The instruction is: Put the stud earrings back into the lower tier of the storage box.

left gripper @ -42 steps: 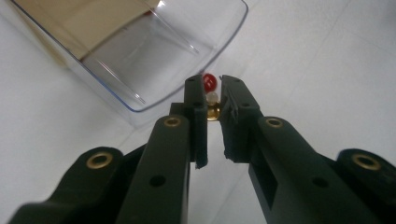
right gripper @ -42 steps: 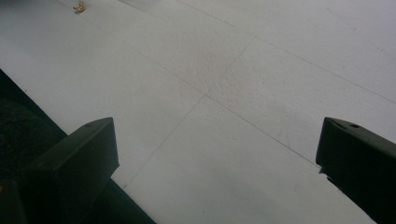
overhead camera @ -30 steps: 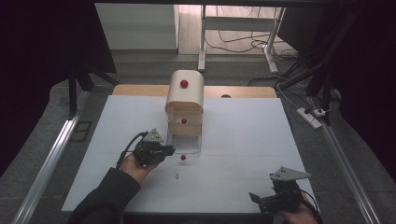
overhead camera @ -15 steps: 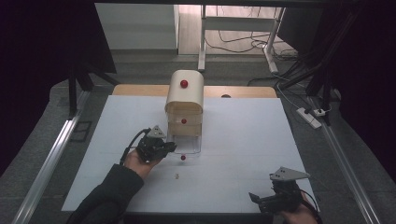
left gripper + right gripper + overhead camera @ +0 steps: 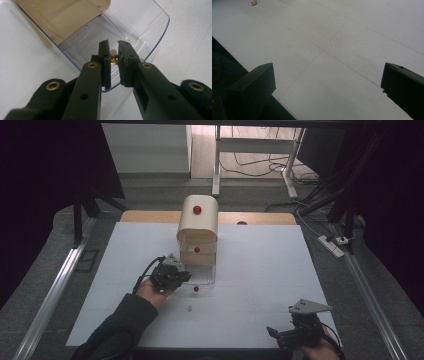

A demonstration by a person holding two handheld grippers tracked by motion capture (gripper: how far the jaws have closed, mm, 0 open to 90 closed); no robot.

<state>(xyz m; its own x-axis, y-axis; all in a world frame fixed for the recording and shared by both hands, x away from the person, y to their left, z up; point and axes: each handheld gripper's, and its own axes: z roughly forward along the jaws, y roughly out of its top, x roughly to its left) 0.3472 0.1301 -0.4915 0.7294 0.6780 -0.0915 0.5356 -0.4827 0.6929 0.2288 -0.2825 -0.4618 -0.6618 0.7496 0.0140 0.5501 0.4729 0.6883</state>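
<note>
Two tools are at work on the white bench [image 5: 260, 270]. The left tool [image 5: 113, 47] has its jaws nearly together, clamped on a small brass knob [image 5: 114, 59] at the front wall of a clear drawer [image 5: 150, 30], which stands pulled out from a cream cabinet [image 5: 198, 220] just beyond the tool. In the high view the left tool [image 5: 186, 276] sits at the drawer's left front corner. Three red knobs show there: one on the cabinet's rounded top [image 5: 197, 210], one on its front [image 5: 197, 250], and one [image 5: 196, 289] just right of the left tool at the drawer's front. One tiny loose part [image 5: 189, 308] lies on the bench a little nearer the person (too small to identify). The right tool [image 5: 274, 334] rests at the bench's near edge, well apart from everything, its jaws wide apart and holding nothing. Against the earlier frames, the left tool has drawn slightly back toward the person; the right tool has not shifted.
</note>
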